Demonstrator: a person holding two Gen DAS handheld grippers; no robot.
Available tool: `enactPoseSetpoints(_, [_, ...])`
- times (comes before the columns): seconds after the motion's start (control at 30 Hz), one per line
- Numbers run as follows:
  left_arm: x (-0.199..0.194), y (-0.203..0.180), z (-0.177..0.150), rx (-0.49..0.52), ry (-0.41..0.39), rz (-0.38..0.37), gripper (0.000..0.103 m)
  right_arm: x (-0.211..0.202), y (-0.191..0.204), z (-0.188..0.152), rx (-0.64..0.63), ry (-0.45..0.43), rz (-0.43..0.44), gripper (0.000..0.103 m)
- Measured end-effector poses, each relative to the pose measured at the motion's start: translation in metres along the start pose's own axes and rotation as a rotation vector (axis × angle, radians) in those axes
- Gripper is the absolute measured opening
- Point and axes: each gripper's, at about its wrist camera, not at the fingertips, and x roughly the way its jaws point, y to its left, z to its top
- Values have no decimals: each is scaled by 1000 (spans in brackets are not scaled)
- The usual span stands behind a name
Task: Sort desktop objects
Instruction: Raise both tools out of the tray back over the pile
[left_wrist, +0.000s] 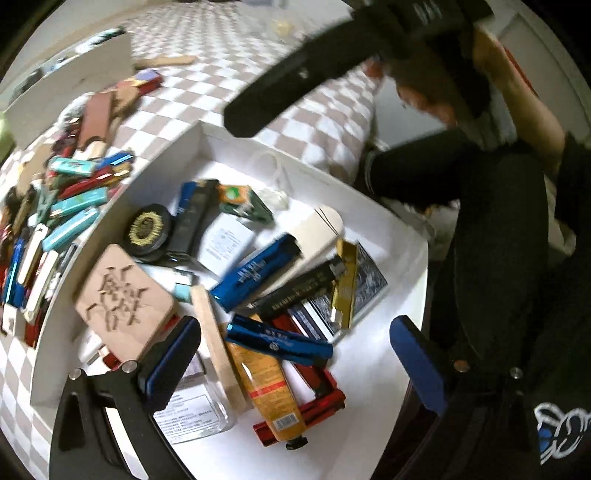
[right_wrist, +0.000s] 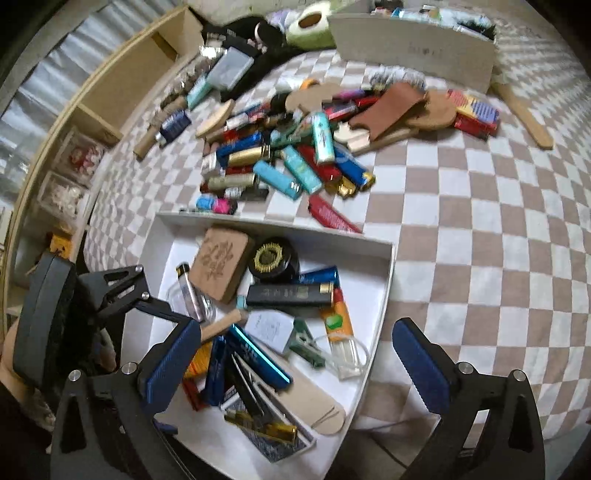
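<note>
A white box (left_wrist: 369, 199) (right_wrist: 384, 291) on the checkered cloth holds several items: a carved wooden block (left_wrist: 123, 291) (right_wrist: 221, 262), a black round tin (left_wrist: 149, 229) (right_wrist: 273, 258), blue lighters (left_wrist: 255, 271), a black lighter (right_wrist: 288, 295), an orange tube (left_wrist: 267, 391). My left gripper (left_wrist: 295, 354) hangs open and empty over the box. My right gripper (right_wrist: 295, 362) is open and empty above the box's near part. A heap of lighters (right_wrist: 291, 162) (left_wrist: 74, 206) lies on the cloth beyond the box.
A grey cardboard box (right_wrist: 413, 48) stands at the far side, with wooden pieces (right_wrist: 402, 107) and a wooden stick (right_wrist: 524, 114) near it. A wooden shelf (right_wrist: 110, 92) runs along the left. The right gripper's black body (left_wrist: 314, 70) crosses the top of the left wrist view.
</note>
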Motion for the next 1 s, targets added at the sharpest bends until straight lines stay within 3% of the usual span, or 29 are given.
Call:
enactPoseSetpoints(0.1, [-10,17,10,-61,-64,39,103,-8,3,0,-28,-82,-51,103])
enactPoseSetpoints(0.47, [-41,40,21,-228,-229,224,103,-17,17,2,-106,-165,-80,103])
enactPoseSetpoints(0.63, [-47,41,29,-282,-258,315,103,-24,23,5,-131,-214,-112,103])
enactPoseSetpoints(1.0, [-64,46,37,-331,-295,391,103,-25,8,21,-27,-199,-149,103])
